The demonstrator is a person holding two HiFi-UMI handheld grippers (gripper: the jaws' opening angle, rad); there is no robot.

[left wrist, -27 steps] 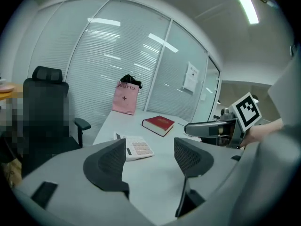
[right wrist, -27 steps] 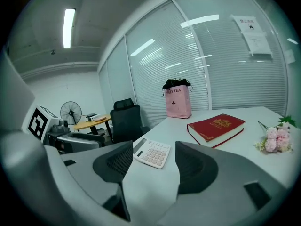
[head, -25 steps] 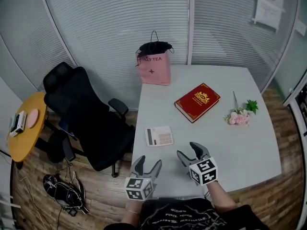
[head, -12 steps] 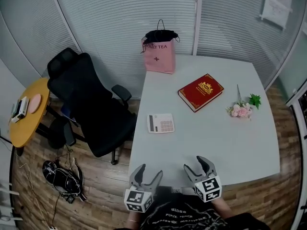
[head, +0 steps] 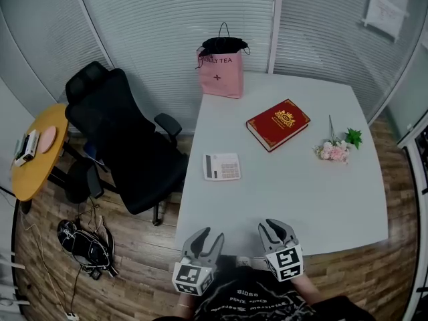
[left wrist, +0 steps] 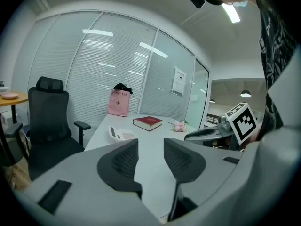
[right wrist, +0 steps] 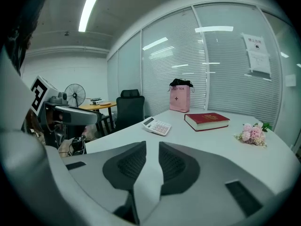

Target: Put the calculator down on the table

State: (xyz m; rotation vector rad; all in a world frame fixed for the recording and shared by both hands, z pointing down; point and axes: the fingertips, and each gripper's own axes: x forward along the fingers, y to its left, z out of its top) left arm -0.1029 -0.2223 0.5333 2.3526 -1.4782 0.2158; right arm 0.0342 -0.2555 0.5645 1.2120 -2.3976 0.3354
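Observation:
The white calculator (head: 222, 166) lies flat on the white table (head: 321, 199), near its left edge, and nothing touches it. It also shows in the left gripper view as the calculator (left wrist: 121, 134) and in the right gripper view as the calculator (right wrist: 157, 125). Both grippers hang at the table's near edge, well short of it. My left gripper (head: 208, 238) (left wrist: 150, 147) is closing, with a gap and nothing between its jaws. My right gripper (head: 275, 227) (right wrist: 152, 147) is closing too, its narrow gap empty.
A red book (head: 277, 123) lies beyond the calculator. A pink paper bag (head: 219, 72) stands at the far left corner, and pink flowers (head: 334, 151) lie at the right. A black office chair (head: 120, 146) stands left of the table, beside a round yellow table (head: 33, 156).
Both grippers drew back from over the table to its near edge. Their jaws went from wide apart to much narrower. The calculator stayed where it lies.

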